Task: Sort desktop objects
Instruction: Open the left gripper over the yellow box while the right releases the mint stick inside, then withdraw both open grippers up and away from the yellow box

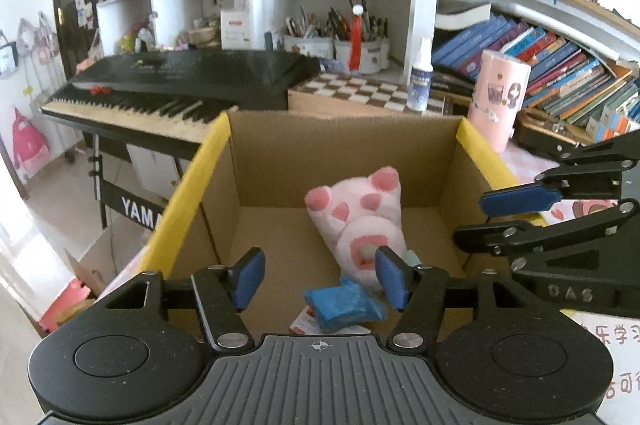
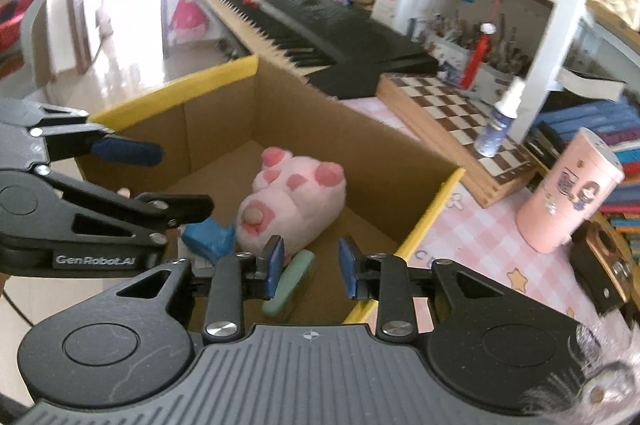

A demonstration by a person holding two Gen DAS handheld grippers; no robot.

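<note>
A cardboard box (image 1: 280, 153) with yellow-taped edges (image 2: 424, 225) holds a pink plush toy (image 1: 360, 221) (image 2: 292, 201) lying on its back, a blue packet (image 1: 344, 305) (image 2: 208, 239) and a pale green flat piece (image 2: 290, 281). My left gripper (image 1: 322, 279) hangs over the near end of the box, open, its blue pads (image 1: 250, 277) apart above the packet and touching nothing. My right gripper (image 2: 311, 267) is open with a narrower gap and hovers over the green piece at the box's right rim. Each gripper shows in the other's view (image 1: 500, 219) (image 2: 160, 179).
Right of the box, on a pink checked cloth (image 2: 480, 249), stand a pink cylindrical cup (image 1: 498, 101) (image 2: 568, 197) and a small spray bottle (image 1: 420, 77) on a chessboard (image 2: 452, 121). A black keyboard (image 1: 180, 81) lies behind the box. Shelves with books (image 1: 560, 65) and pen pots (image 1: 340, 41) fill the back.
</note>
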